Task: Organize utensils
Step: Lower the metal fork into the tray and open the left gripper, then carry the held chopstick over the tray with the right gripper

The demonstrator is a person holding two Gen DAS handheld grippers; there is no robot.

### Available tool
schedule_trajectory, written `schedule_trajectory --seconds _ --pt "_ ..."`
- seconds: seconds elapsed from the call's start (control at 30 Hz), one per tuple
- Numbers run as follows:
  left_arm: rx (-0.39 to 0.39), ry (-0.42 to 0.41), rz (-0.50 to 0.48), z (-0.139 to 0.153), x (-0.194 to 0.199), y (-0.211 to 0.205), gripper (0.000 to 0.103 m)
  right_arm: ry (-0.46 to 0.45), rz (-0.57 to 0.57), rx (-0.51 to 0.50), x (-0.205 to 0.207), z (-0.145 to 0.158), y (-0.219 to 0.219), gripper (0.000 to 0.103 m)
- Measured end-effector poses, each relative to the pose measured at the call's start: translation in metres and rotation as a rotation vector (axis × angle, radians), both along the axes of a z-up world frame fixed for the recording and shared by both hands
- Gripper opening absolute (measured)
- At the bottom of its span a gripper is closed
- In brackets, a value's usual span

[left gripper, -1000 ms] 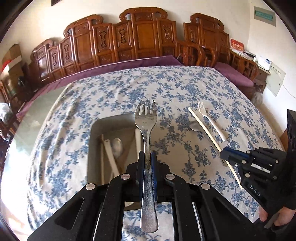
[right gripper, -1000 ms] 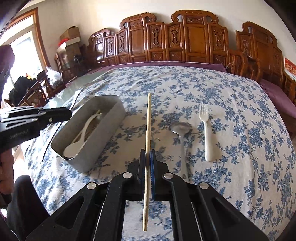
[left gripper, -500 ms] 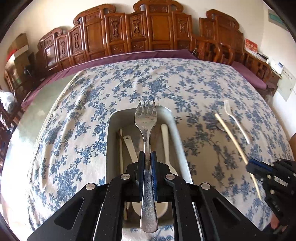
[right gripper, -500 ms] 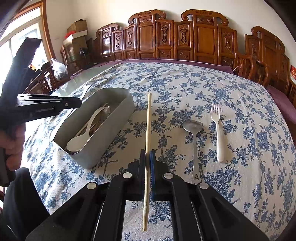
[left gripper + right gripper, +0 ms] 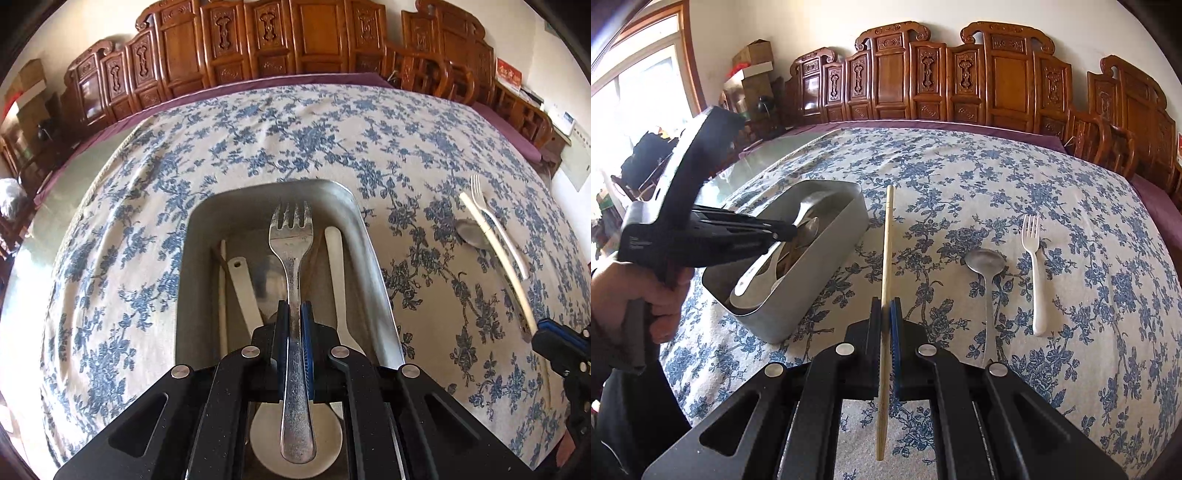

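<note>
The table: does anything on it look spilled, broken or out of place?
Nothing spilled or broken. A metal spoon and white fork lie loose on the tablecloth, outside the grey box holding other utensils.

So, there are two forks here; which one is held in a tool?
The metal fork, clamped in the left tool above the grey box. The white plastic fork lies free on the tablecloth.
</note>
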State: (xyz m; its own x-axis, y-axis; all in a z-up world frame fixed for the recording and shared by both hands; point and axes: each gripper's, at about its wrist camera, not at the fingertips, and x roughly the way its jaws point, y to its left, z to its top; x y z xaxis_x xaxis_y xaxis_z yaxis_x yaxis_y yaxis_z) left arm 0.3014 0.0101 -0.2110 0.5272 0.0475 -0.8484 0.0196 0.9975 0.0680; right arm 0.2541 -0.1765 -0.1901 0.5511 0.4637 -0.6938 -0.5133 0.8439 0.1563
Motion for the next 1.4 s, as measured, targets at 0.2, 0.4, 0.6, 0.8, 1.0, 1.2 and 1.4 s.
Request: schedule_trajectory --seconds 0.2,0.4,0.6,0.8,1.0,1.2,1.4 --pt "0.007 0.036 -0.022 -0.01 0.005 -0.006 0.006 0.001 0.0 -0.002 0.0 0.0 0.0 0.006" --pt "0.017 0.067 -0.035 -0.02 0.006 -0.006 0.007 0.005 0.001 -0.009 0.001 -0.003 0.001 0.006" --pt "-0.006 0.033 -0.038 -0.009 -0.001 0.0 0.007 0.014 0.002 -0.024 0.003 -0.008 0.003 0.006" --pt "-0.023 -0.032 -0.043 0.01 -0.018 0.005 0.014 0.02 0.009 -0.032 0.003 -0.012 0.008 0.006" --pt "-0.015 -0.087 -0.065 0.021 -0.039 0.01 0.014 0.026 0.018 -0.041 0.002 -0.014 0.014 0.006" --pt "-0.033 -0.135 -0.066 0.031 -0.053 0.019 0.014 0.04 0.019 -0.052 0.003 -0.019 0.017 0.006" --pt "-0.053 -0.172 -0.054 0.035 -0.063 0.031 0.014 0.045 0.031 -0.073 0.003 -0.024 0.024 0.006"
